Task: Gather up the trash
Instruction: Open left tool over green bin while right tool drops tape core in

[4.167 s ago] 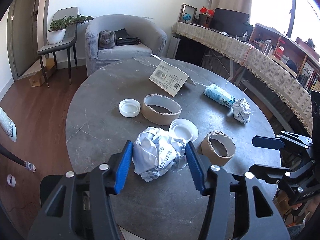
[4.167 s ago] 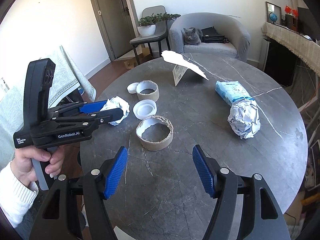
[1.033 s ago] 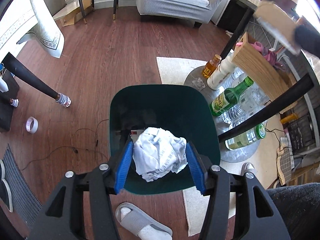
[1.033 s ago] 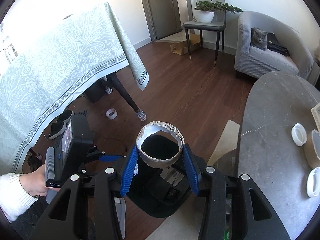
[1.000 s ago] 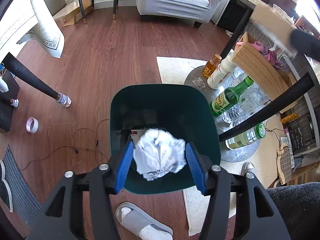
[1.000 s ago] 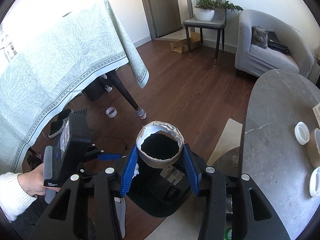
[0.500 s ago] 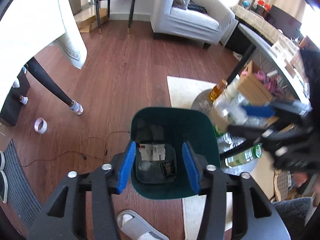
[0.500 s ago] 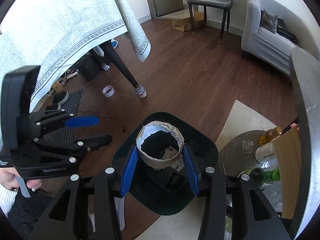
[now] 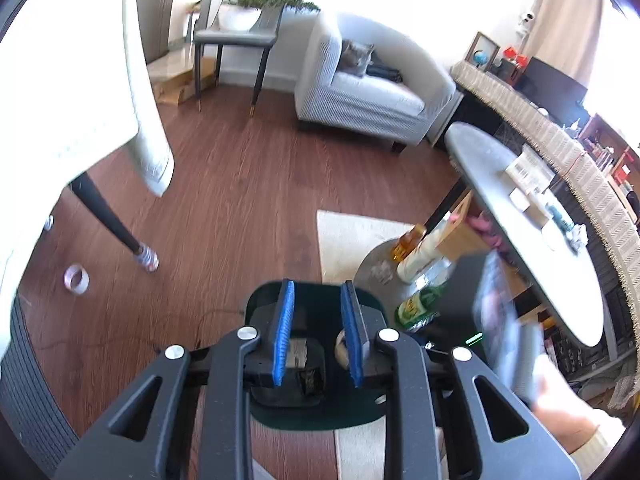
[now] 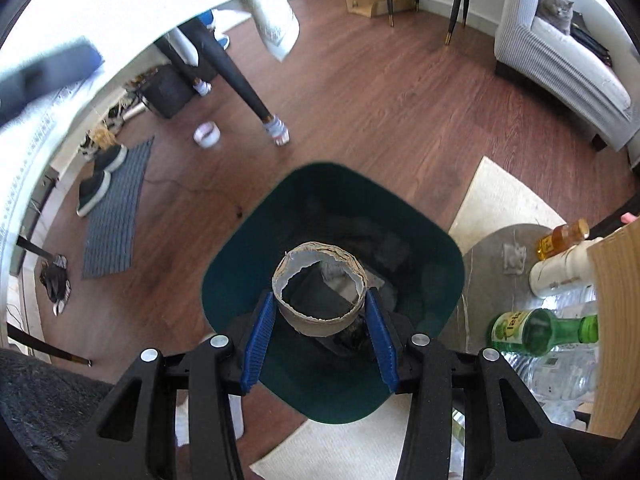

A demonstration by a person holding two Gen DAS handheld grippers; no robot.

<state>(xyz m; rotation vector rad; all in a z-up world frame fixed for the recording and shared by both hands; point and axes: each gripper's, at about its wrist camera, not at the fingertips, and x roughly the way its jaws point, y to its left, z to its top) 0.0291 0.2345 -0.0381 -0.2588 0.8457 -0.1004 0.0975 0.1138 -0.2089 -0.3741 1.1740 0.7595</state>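
Observation:
A dark green trash bin (image 10: 424, 264) stands on the wood floor, with paper scraps in its bottom. My right gripper (image 10: 320, 334) is shut on a torn cardboard tape ring (image 10: 320, 296) and holds it right over the bin's opening. My left gripper (image 9: 318, 334) is open and empty, its blue pads (image 9: 285, 332) a narrow gap apart, above the bin's near part (image 9: 320, 412) and tilted up toward the room. The grey table (image 9: 532, 240) at right carries more trash, blurred.
Bottles (image 10: 536, 332) and a white jar (image 10: 560, 272) stand on the table's round base beside the bin. A cream rug (image 10: 496, 204) lies under it. A tape roll (image 10: 206, 134), table leg (image 10: 240, 84) and mat (image 10: 116, 208) lie left. An armchair with a cat (image 9: 360, 60) stands behind.
My left gripper dropped the crumpled paper into the bin, then lifted and tilted up, jaws narrowing. My right gripper carried the cardboard ring from beside the bin to over it.

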